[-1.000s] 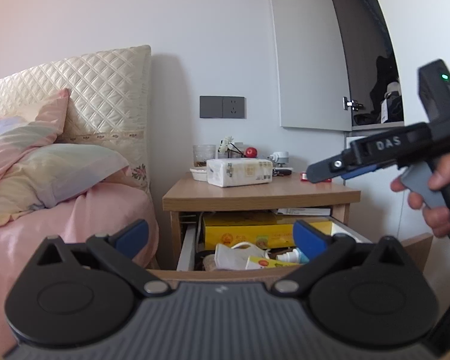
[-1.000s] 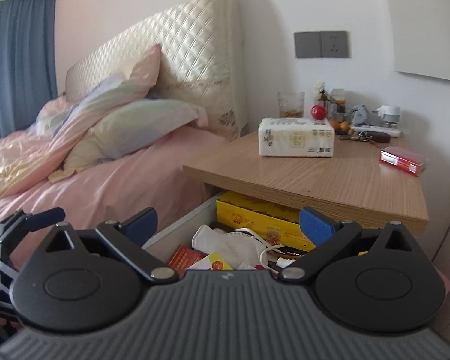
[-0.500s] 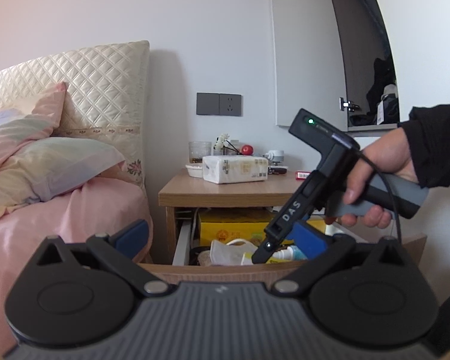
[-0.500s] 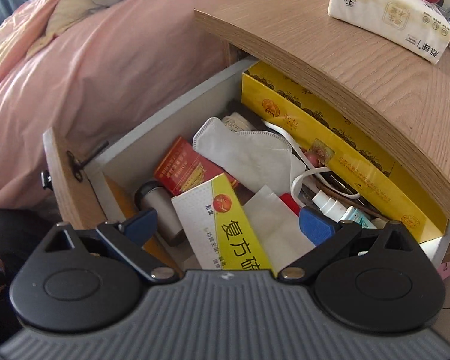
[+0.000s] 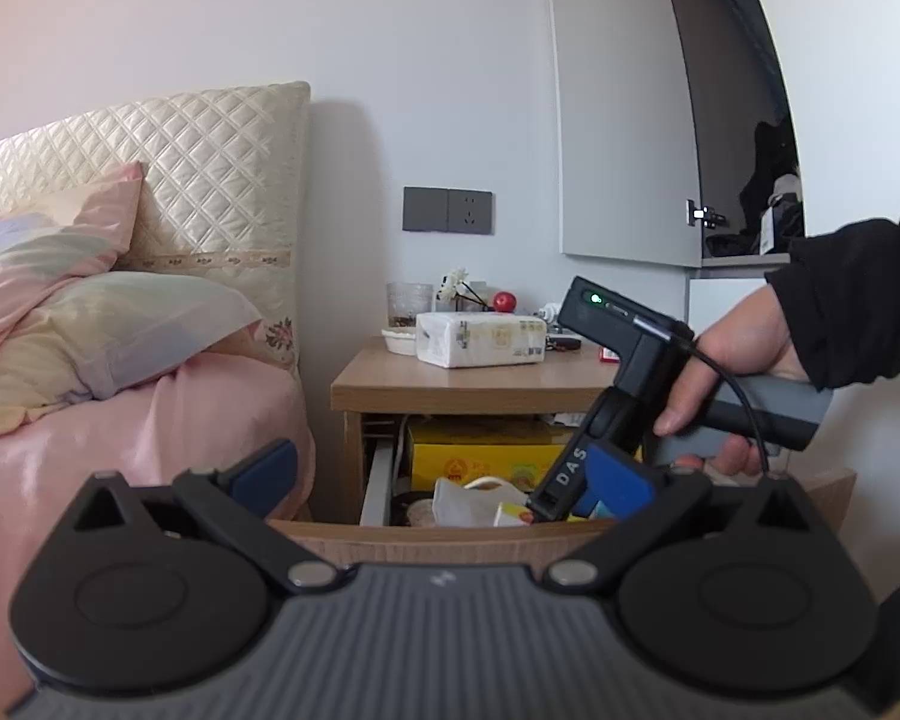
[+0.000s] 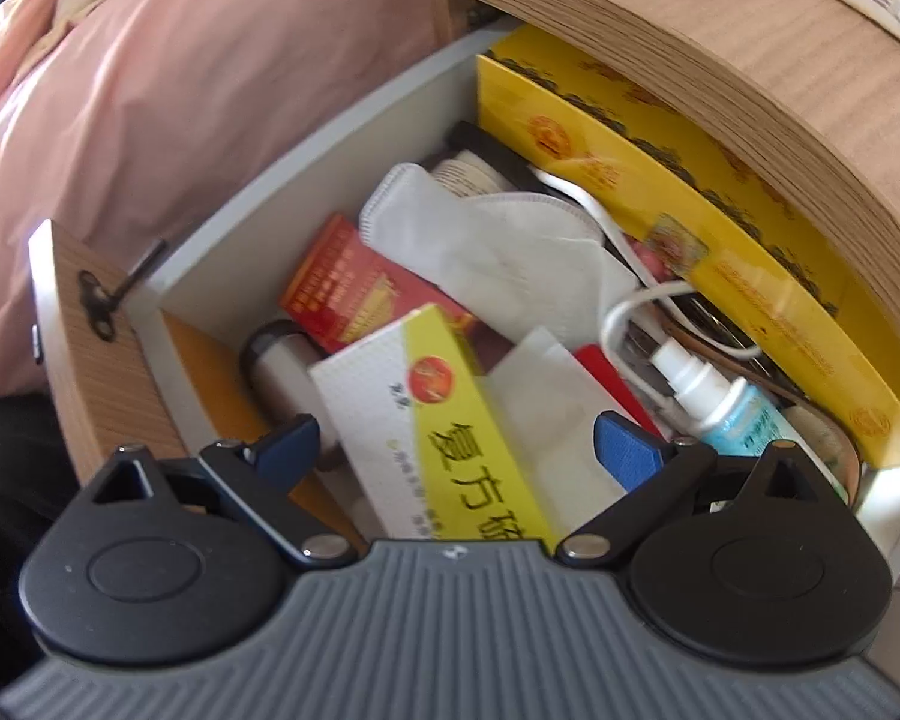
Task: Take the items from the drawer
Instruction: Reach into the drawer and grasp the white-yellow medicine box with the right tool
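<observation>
Right tongs (image 6: 456, 444): released, spread over the white-and-yellow box (image 6: 426, 420).
Left tongs (image 5: 444, 474): released, holding nothing, near the drawer front.
Drawer (image 6: 258, 228): open, crowded; mask (image 6: 498, 252), spray bottle (image 6: 720, 402), yellow carton (image 6: 690, 210) far side.

mask (image 6: 498, 252) on boxes (in drawer (image 6: 108, 360))

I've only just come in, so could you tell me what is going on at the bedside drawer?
A person holds a gripper in each hand at an open bedside drawer crowded with small items. The right gripper has dipped into the drawer, open, with its fingers either side of a white and yellow medicine box, but it has not closed on it. The left gripper waits open in front of the drawer, holding nothing. A white face mask and a small spray bottle lie untouched in the drawer.
</observation>
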